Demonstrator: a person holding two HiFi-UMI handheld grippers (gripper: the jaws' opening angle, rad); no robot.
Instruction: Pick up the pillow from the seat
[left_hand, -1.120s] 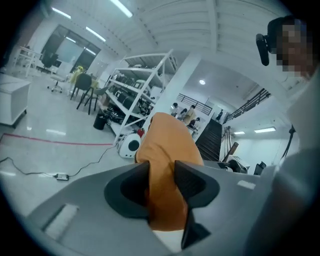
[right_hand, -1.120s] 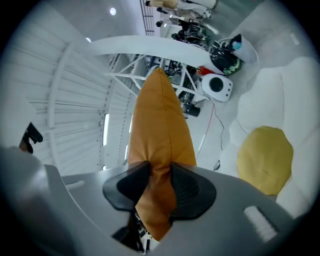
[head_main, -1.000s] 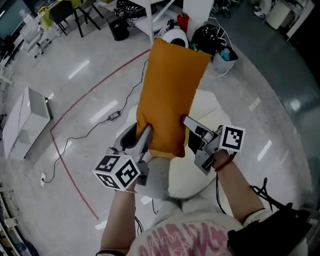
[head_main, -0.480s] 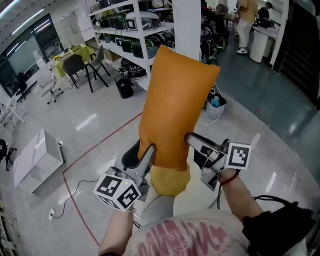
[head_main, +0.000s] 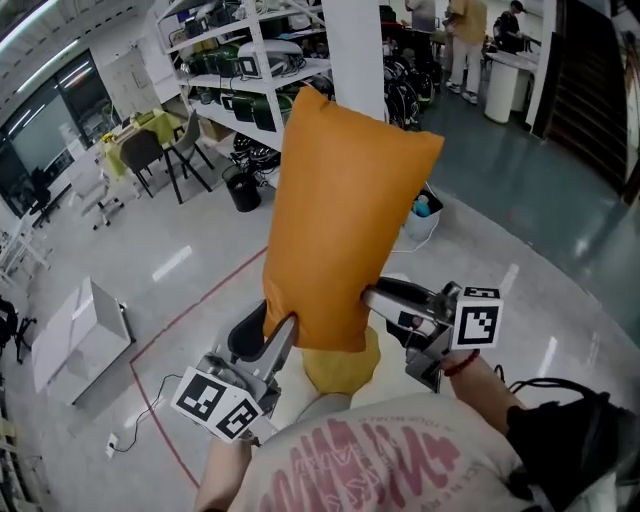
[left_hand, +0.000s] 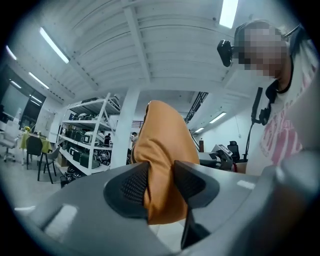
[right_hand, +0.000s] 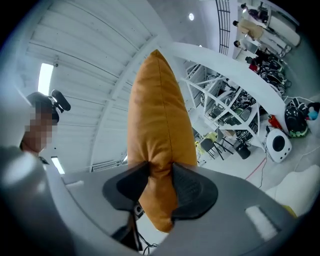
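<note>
Pillow (head_main: 345, 220) covers tips of left hand-held gripper (head_main: 287, 330) and right hand-held gripper (head_main: 372, 296).

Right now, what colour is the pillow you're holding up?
The pillow is plain orange, with no pattern; the head view shows it best.

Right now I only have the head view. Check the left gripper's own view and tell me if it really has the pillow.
Observer: Yes. In the left gripper view the left gripper is shut on the pillow, with orange fabric pinched between both pads.
Operator: Now check the right one.
Observer: The right gripper is clamped too; in its view the pillow narrows where the pads squeeze it.
Operator: Tell me how deep that bite is.
Observer: A rounded corner of the pillow hangs below those pads, so it isn't at the very edge.
</note>
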